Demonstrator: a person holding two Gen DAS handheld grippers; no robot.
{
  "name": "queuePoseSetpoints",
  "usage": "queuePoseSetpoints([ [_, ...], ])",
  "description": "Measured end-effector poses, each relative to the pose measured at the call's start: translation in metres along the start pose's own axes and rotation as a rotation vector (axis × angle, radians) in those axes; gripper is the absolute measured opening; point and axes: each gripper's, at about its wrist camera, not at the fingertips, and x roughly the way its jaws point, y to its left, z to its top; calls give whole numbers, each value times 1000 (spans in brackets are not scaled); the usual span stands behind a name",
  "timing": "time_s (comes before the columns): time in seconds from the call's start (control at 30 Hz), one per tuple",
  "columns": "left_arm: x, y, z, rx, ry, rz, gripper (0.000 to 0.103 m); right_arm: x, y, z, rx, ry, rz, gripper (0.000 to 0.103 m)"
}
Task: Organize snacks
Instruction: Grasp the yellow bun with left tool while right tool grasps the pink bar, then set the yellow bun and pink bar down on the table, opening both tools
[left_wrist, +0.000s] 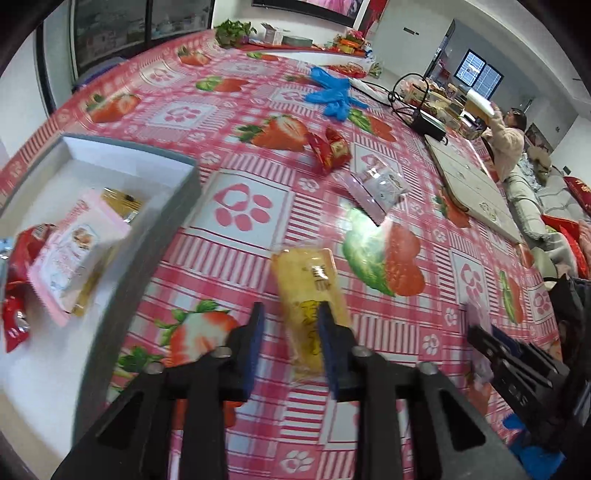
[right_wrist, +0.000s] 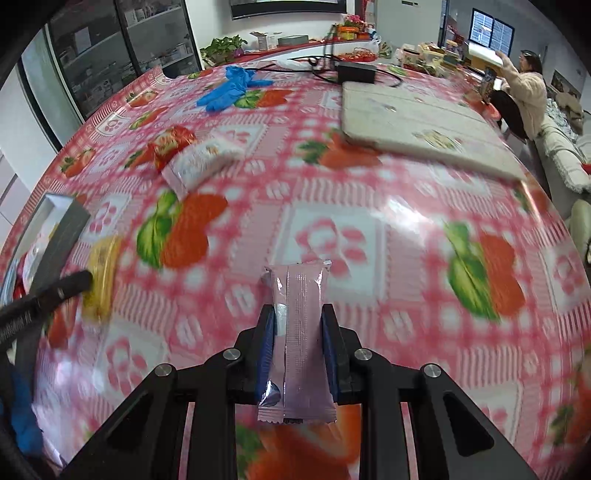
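My left gripper (left_wrist: 291, 314) is open just above the table. A yellow snack packet (left_wrist: 308, 295) lies between its fingers, close against the right one, not squeezed. It also shows in the right wrist view (right_wrist: 101, 273). To the left stands a grey box with a white inside (left_wrist: 173, 206) that holds a pink packet (left_wrist: 70, 266), a red packet (left_wrist: 16, 295) and a yellow one (left_wrist: 122, 201). My right gripper (right_wrist: 297, 314) is shut on a pink snack packet (right_wrist: 299, 339) held above the table. A red packet (left_wrist: 330, 147) and a pale pink packet (left_wrist: 375, 188) lie farther out.
Blue gloves (left_wrist: 332, 94) lie at the far side of the strawberry tablecloth (left_wrist: 240, 206). A flat beige board (right_wrist: 417, 125) and a black device with cables (right_wrist: 356, 72) sit at the right. A person (right_wrist: 524, 92) stands beyond the table.
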Motion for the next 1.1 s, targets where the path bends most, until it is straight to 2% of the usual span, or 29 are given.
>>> queuePoseSetpoints([
  [0.03,-2,0,2,2,-14,10,63,-2,-2,-4,3,2,-1,26],
  [0.07,-6,-1,3,5,-36,23,79,-5,-5,-8,7,2,-1,26],
  [0.1,-8,-3,5,13,-57,33,83,-6,-7,-10,7,5,0,28],
  [0.17,-5,-9,8,39,-46,41,83,-9,-10,-12,9,2,-9,49],
  [0.2,0,-12,9,50,-23,50,83,-9,-11,-12,11,-2,-19,72],
  [0.23,3,-14,10,54,-11,58,83,-10,-11,-10,14,-10,-28,78],
  [0.4,31,-21,6,62,40,160,83,-6,-7,-6,16,-26,-28,78],
  [0.47,32,-25,5,90,-1,191,83,2,-3,-6,3,-10,-40,78],
  [0.57,30,-24,1,101,-49,178,83,4,1,-9,-24,-30,-66,88],
  [0.6,30,-24,-1,108,-61,175,84,6,1,-10,-18,-26,-59,102],
  [0.63,29,-23,-3,119,-83,170,85,9,0,-11,-15,-19,-56,103],
  [0.77,32,-18,-6,127,-98,158,103,9,1,-18,-19,-70,-63,103],
  [0.87,33,-18,-6,128,-99,157,103,8,1,-21,-21,-104,-64,103],
  [1.1,33,-18,-6,126,-99,154,103,7,2,-21,-21,-110,-65,103],
])
